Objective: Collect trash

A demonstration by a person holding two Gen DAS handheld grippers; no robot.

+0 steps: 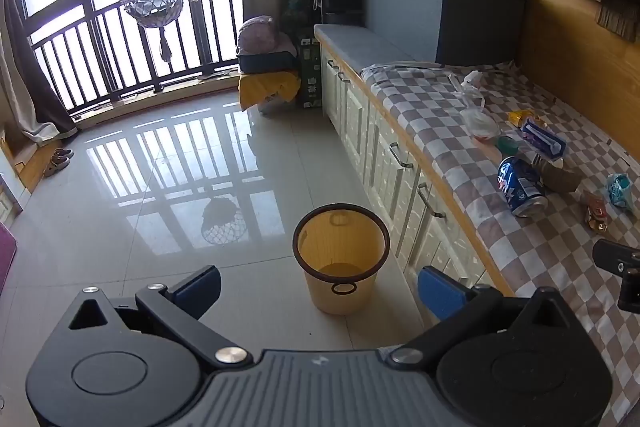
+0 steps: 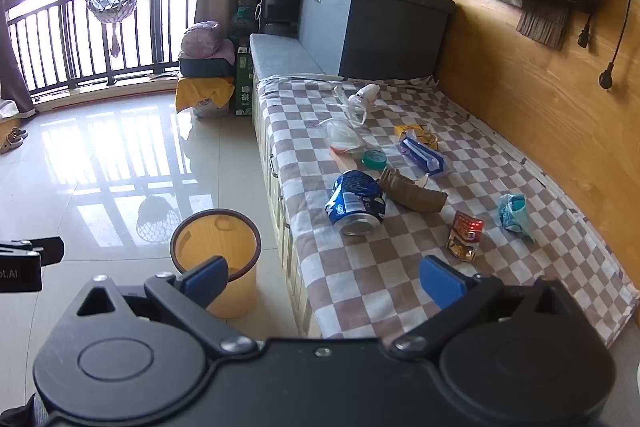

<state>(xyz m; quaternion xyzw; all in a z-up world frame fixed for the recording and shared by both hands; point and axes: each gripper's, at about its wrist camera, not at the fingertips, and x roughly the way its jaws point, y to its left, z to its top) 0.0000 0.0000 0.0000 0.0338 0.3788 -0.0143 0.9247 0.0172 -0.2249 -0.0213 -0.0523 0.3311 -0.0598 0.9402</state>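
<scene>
Both tongs stand spread wide with nothing between their blue pads. The left gripper [image 1: 319,289] hangs over the tiled floor with the yellow wastebasket [image 1: 340,259] just ahead of its tips, apparently empty. The right gripper [image 2: 323,281] hangs over the near edge of the checked cloth [image 2: 360,275] on the bench, and the wastebasket [image 2: 216,259] sits low to its left, beside the bench's drawers.

All the trash lies ahead of the right gripper. Nearest is the dented blue soda can [image 2: 356,205], on its side almost straight ahead, its long axis running away from the tongs and leaning slightly left, its base end turned toward them. Touching the can on its right is a torn piece of brown cardboard [image 2: 412,193]. Ahead and to the right lie a red-and-gold snack wrapper [image 2: 464,235] and, further right, a crumpled teal wrapper [image 2: 514,215]. Beyond the can are a teal lid [image 2: 374,159], a blue packet [image 2: 422,153], a yellow packet [image 2: 416,133] and clear plastic bags [image 2: 344,135].

From the left gripper the can [image 1: 520,191] lies well off to the right, so the right hand is the nearer one. With the can lying as it does, the spread pads would close across its round sides with little wrist turn.
</scene>
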